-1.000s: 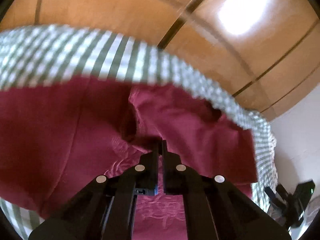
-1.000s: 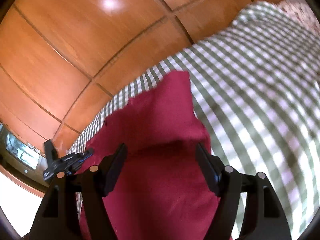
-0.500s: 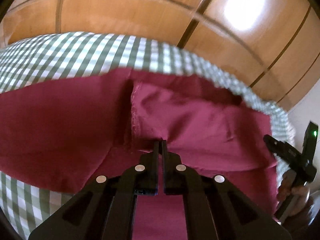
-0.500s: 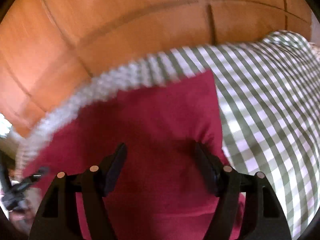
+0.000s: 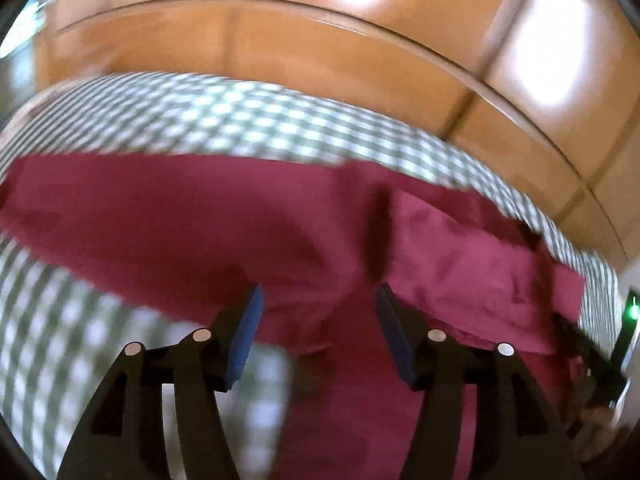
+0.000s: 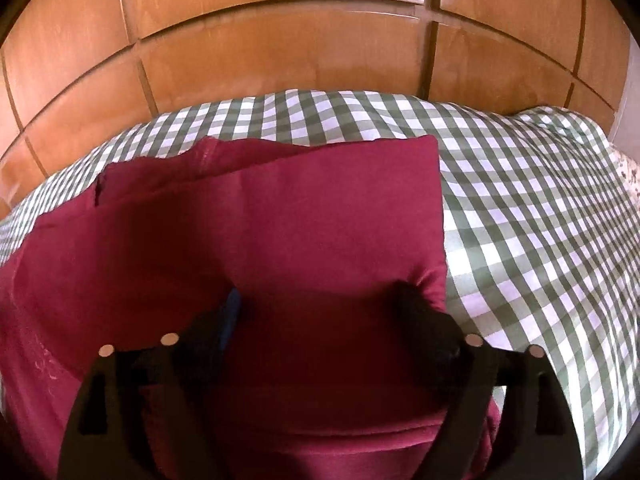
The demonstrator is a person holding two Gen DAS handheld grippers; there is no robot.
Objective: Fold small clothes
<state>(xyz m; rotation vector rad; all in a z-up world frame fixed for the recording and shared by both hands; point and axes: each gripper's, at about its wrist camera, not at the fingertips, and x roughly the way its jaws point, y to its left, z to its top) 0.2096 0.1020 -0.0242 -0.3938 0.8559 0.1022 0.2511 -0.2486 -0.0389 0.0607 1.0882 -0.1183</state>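
A green-and-white checked cover (image 6: 520,184) spreads across the near surface; glossy orange wood panelling (image 6: 280,40) (dark seams between panels) rises beyond its far edge.

A bedroom in a home: a bed spread with a green-and-white checked sheet (image 6: 520,184), backed by glossy orange-brown wooden wardrobe panels (image 6: 280,40) catching window light, a maroon garment (image 6: 280,240) laid out on the covers
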